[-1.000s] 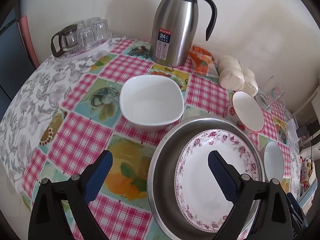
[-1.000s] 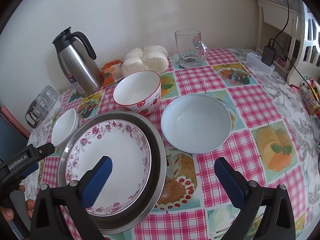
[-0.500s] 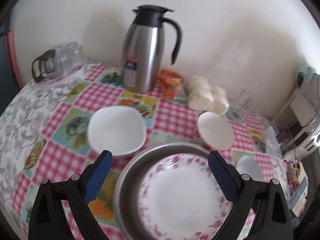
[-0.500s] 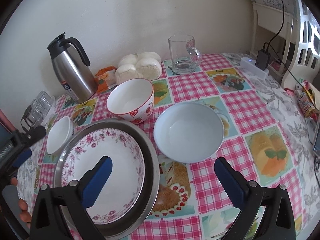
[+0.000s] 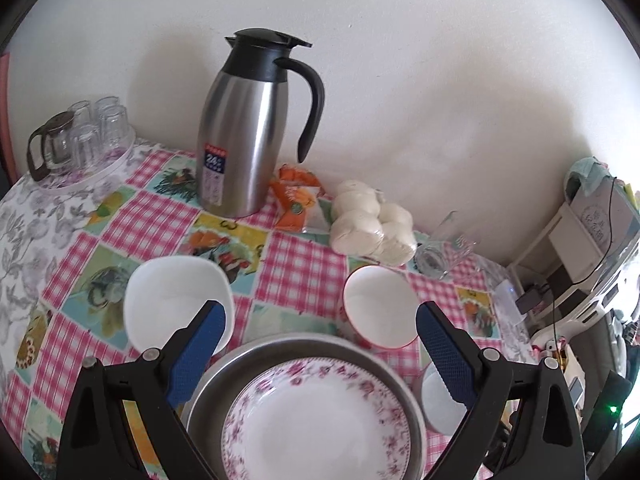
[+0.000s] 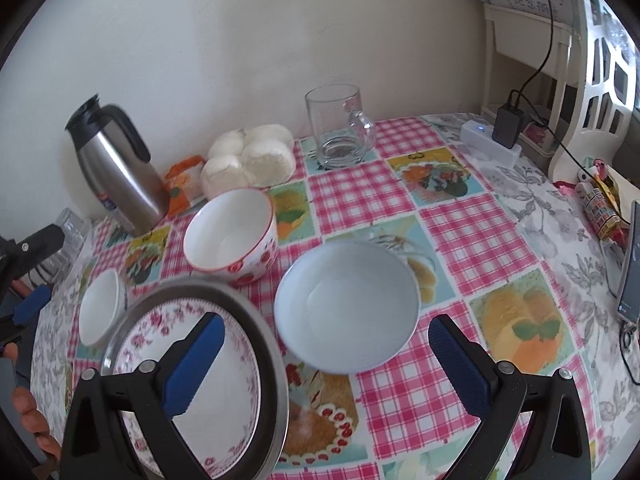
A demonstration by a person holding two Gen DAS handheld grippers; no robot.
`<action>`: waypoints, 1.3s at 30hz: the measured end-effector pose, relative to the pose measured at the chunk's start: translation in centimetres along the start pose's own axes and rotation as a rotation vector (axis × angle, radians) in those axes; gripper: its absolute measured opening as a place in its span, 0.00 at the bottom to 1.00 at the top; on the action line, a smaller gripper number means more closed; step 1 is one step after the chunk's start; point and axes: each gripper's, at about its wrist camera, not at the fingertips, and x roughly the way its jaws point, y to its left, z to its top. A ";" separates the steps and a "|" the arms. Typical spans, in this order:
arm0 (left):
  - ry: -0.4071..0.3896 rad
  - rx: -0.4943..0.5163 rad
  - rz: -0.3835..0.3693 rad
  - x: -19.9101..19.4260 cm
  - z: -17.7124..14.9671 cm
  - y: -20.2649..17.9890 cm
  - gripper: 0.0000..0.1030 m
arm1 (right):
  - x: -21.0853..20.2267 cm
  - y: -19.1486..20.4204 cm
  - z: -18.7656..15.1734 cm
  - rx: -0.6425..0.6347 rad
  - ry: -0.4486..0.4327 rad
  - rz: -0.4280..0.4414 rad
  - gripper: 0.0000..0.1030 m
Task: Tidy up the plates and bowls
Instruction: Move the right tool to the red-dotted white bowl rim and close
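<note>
A floral plate lies inside a steel pan, also in the right wrist view. A square white bowl sits left of the pan. A red-rimmed bowl sits behind the pan. A pale blue bowl stands right of the pan. My left gripper is open and empty above the pan. My right gripper is open and empty, just in front of the blue bowl.
A steel thermos jug stands at the back by the wall, with an orange packet, bagged buns and a glass mug. A tray of glasses is at the far left. A power strip and phone lie right.
Both grippers have pulled back and tilted up, so the dishes sit lower in both views. The left view has swung right. Both grippers stay open and no dish has moved.
</note>
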 end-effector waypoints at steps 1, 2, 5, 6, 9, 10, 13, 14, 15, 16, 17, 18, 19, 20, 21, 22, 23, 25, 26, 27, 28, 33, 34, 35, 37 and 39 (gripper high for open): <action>0.001 -0.005 -0.005 0.1 0.1 0.0 0.94 | 0.0 -0.2 0.3 0.009 0.001 0.003 1.00; 0.006 -0.013 -0.020 0.3 0.4 0.0 0.94 | -0.1 -0.5 0.6 0.019 -0.002 0.010 1.00; 0.029 -0.020 -0.024 0.9 0.6 -0.1 0.94 | -0.1 -1.0 1.5 0.038 -0.004 0.018 1.00; 0.051 -0.014 -0.010 1.3 0.6 -0.3 0.94 | -0.1 -1.0 1.9 0.042 -0.004 0.023 1.00; 0.085 -0.014 -0.011 2.6 0.6 -0.5 0.94 | 0.0 -1.1 2.7 0.058 -0.014 0.049 1.00; 0.096 -0.020 -0.009 2.9 0.6 -0.5 0.94 | 0.0 -1.1 2.9 0.067 -0.018 0.062 1.00; 0.127 -0.029 0.014 4.4 0.5 -0.5 0.94 | 0.6 -0.9 3.5 0.088 -0.017 0.097 1.00; 0.133 -0.030 0.012 5.0 0.5 -0.5 0.94 | 0.8 -0.8 3.6 0.090 -0.014 0.099 1.00; 0.142 -0.034 0.008 5.6 0.4 -0.6 0.93 | 1.1 -0.6 3.7 0.086 -0.010 0.095 1.00; 0.148 -0.037 0.004 6.0 0.5 -0.7 0.93 | 1.4 -0.4 3.8 0.077 -0.005 0.083 1.00; 0.153 -0.043 -0.007 6.5 0.5 -0.8 0.93 | 1.7 -0.1 3.9 0.063 -0.002 0.070 1.00; 0.156 -0.047 -0.020 7.1 0.5 -0.9 0.93 | 1.9 0.1 4.0 0.052 -0.003 0.062 1.00; 0.158 -0.047 -0.028 7.4 0.5 -1.2 0.93 | 2.2 0.3 4.1 0.038 -0.004 0.053 1.00; 0.161 -0.043 -0.039 7.9 0.5 -1.5 0.93 | 2.5 0.4 4.2 0.028 -0.002 0.048 1.00; 0.165 -0.037 -0.048 8.3 0.5 -1.8 0.93 | 2.9 0.6 4.3 0.016 0.005 0.045 1.00; 0.168 -0.031 -0.054 8.7 0.6 -2.0 0.93 | 3.4 0.8 4.5 0.004 0.014 0.041 1.00; 0.173 -0.024 -0.059 9.3 0.6 -2.3 0.92 | 3.8 1.1 4.6 -0.010 0.022 0.040 1.00; 0.180 -0.016 -0.060 10.0 0.7 -2.7 0.87 | 4.3 1.5 5.1 -0.038 0.032 0.039 1.00; 0.186 -0.016 -0.061 10.5 0.7 -2.7 0.86 | 4.6 1.7 5.4 -0.052 0.031 0.038 1.00; 0.190 -0.018 -0.062 10.9 0.7 -2.8 0.86 | 4.8 1.8 5.7 -0.061 0.029 0.040 1.00; 0.191 -0.020 -0.063 11.2 0.7 -2.8 0.86 | 5.1 1.9 6.1 -0.066 0.031 0.040 1.00; 0.209 -0.009 -0.061 12.6 0.7 -3.0 0.71 | 6.8 2.1 7.7 -0.086 0.063 0.038 0.97; 0.214 -0.010 -0.060 12.9 0.7 -2.9 0.70 | 7.1 2.2 7.9 -0.095 0.068 0.040 0.92; 0.219 -0.014 -0.062 13.3 0.6 -2.8 0.69 | 7.4 2.3 8.0 -0.102 0.076 0.039 0.88; 0.232 -0.020 -0.063 13.9 0.4 -2.6 0.66 | 8.3 2.5 8.4 -0.115 0.095 0.027 0.82; 0.244 -0.023 -0.065 14.4 0.3 -2.6 0.61 | 9.3 2.8 8.7 -0.127 0.113 0.018 0.76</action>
